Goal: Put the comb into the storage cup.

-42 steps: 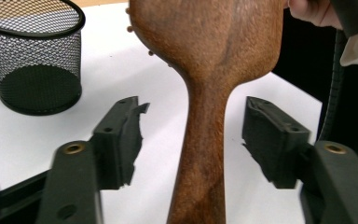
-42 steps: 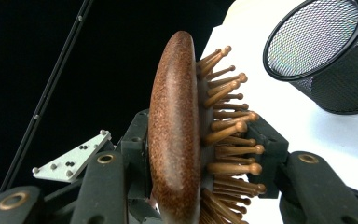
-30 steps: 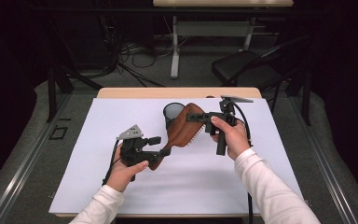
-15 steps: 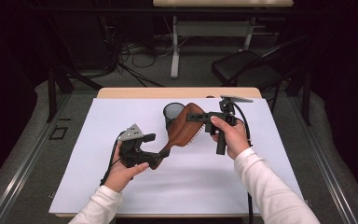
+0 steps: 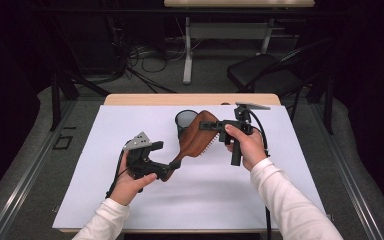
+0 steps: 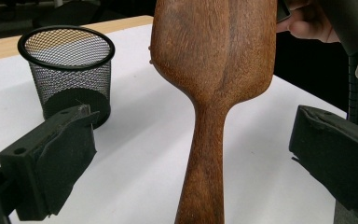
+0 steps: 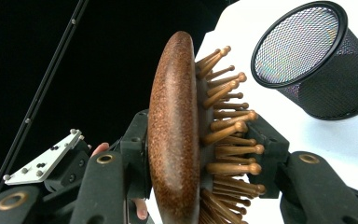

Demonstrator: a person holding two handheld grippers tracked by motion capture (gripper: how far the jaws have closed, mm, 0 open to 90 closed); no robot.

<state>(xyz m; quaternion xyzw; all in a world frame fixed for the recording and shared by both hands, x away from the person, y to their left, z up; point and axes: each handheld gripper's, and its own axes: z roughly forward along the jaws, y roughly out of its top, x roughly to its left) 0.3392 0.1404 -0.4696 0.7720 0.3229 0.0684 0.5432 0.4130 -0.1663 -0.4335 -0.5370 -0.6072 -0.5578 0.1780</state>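
Note:
A brown wooden hairbrush (image 5: 195, 138) hangs over the white table, its head up toward the right. My right gripper (image 5: 209, 126) is shut on the head: in the right gripper view one pad sits on the smooth back (image 7: 175, 130) and the other presses into the wooden bristles (image 7: 228, 140). My left gripper (image 5: 161, 160) is at the handle end. Its jaws have just been opening and now stand wide. In the left gripper view the handle (image 6: 205, 154) runs between the pads (image 6: 65, 154) without touching either.
A black mesh cup (image 5: 185, 120) stands upright on the white sheet (image 5: 280, 190) just behind the brush, also close by in the left gripper view (image 6: 67, 70). A dark chair (image 5: 265, 75) and cables lie on the floor beyond the table's far edge.
The left gripper's jaws have spread apart and come off the brush handle. The brush stays held up by the right gripper, and neither hand has shifted.

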